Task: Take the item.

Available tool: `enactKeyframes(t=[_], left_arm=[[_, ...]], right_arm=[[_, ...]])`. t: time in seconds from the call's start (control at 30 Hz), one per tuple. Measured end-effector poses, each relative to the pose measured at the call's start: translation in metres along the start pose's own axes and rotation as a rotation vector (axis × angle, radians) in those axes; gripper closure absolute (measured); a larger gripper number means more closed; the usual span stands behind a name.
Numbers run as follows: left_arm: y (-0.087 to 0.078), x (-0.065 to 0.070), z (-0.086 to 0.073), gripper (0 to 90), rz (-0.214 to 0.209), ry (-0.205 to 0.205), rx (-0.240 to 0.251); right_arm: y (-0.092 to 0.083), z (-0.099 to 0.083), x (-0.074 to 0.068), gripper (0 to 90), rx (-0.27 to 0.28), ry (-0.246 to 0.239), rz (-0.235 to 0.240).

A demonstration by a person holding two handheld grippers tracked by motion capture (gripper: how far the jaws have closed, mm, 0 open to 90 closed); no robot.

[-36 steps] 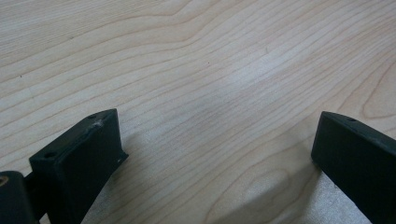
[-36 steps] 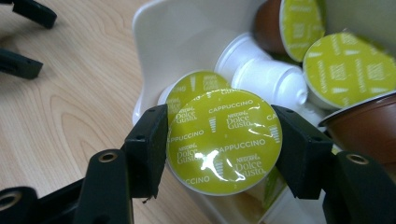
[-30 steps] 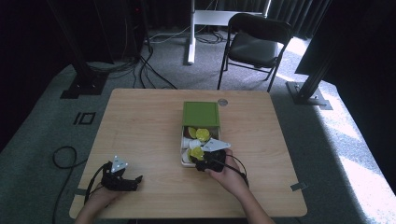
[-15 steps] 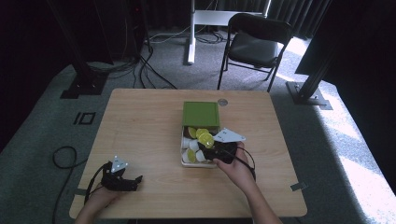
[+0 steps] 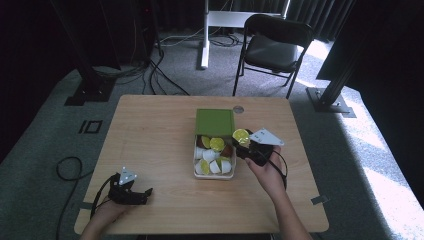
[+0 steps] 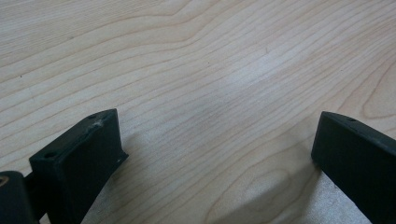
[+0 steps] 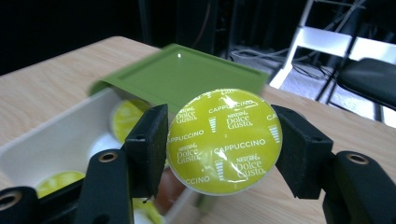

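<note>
Capsule (image 7: 224,141), lime-green foil lid reading Cappuccino, sits pinched between the two jaws of the right claw (image 7: 223,144), foil facing the camera. In the high view the capsule (image 5: 241,135) is held just off the right edge of the white box (image 5: 196,159) of capsules, near its green lid (image 5: 215,122). The left claw (image 5: 142,193) rests spread wide on the wooden surface (image 5: 150,130), nothing between its jaws.

Grey carpet floor (image 5: 45,125), black folding chair (image 5: 272,47), floor cables (image 5: 165,82), sunlight patch at right (image 5: 385,165)

Left gripper (image 5: 131,194) rests with jaws wide; right gripper (image 5: 243,142) clamped, raised.
</note>
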State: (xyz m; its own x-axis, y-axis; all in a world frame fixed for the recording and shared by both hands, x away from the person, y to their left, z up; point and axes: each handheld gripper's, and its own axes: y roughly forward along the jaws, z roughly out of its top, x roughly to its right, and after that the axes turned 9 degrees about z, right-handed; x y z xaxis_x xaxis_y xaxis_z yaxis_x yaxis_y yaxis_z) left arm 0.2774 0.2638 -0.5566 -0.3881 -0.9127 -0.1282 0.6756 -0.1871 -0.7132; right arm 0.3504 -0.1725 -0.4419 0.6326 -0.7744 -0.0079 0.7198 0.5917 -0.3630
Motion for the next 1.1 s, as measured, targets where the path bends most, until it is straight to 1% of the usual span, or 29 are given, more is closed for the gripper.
enactKeyframes(t=[0.1, 0.23, 0.27, 0.33, 0.37, 0.47, 0.53, 0.67, 0.9, 0.97, 1.1], left_arm=[[0.000, 0.000, 0.000, 2.8, 0.000, 0.002, -0.001], [0.000, 0.000, 0.000, 2.8, -0.001, -0.002, -0.001], [0.000, 0.000, 0.000, 2.8, -0.001, 0.000, -0.002], [0.000, 0.000, 0.000, 2.8, -0.001, 0.000, -0.002], [0.000, 0.000, 0.000, 2.8, -0.001, 0.000, -0.002], [0.000, 0.000, 0.000, 2.8, -0.001, 0.001, -0.001], [0.000, 0.000, 0.000, 2.8, -0.001, 0.000, -0.001], [0.000, 0.000, 0.000, 2.8, -0.001, 0.000, -0.001], [0.000, 0.000, 0.000, 2.8, -0.001, 0.000, -0.001], [0.000, 0.000, 0.000, 2.8, -0.001, 0.000, -0.001], [0.000, 0.000, 0.000, 2.8, -0.001, 0.000, -0.001]], right_arm=[[0.000, -0.006, 0.012, 40.0, -0.002, 0.016, -0.039], [0.003, -0.017, 0.027, 40.0, -0.027, 0.041, -0.082], [0.004, -0.021, 0.030, 40.0, -0.040, 0.044, -0.086], [0.007, -0.027, 0.036, 40.0, -0.051, 0.054, -0.106], [0.009, -0.030, 0.040, 40.0, -0.059, 0.061, -0.108], [0.013, -0.038, 0.047, 40.0, -0.064, 0.075, -0.121], [0.015, -0.043, 0.052, 40.0, -0.062, 0.073, -0.143], [0.022, -0.050, 0.061, 40.0, -0.086, 0.083, -0.158], [0.038, -0.060, 0.075, 40.0, -0.114, 0.098, -0.172], [0.043, -0.064, 0.079, 40.0, -0.119, 0.100, -0.187], [0.050, -0.069, 0.085, 40.0, -0.139, 0.102, -0.199]])
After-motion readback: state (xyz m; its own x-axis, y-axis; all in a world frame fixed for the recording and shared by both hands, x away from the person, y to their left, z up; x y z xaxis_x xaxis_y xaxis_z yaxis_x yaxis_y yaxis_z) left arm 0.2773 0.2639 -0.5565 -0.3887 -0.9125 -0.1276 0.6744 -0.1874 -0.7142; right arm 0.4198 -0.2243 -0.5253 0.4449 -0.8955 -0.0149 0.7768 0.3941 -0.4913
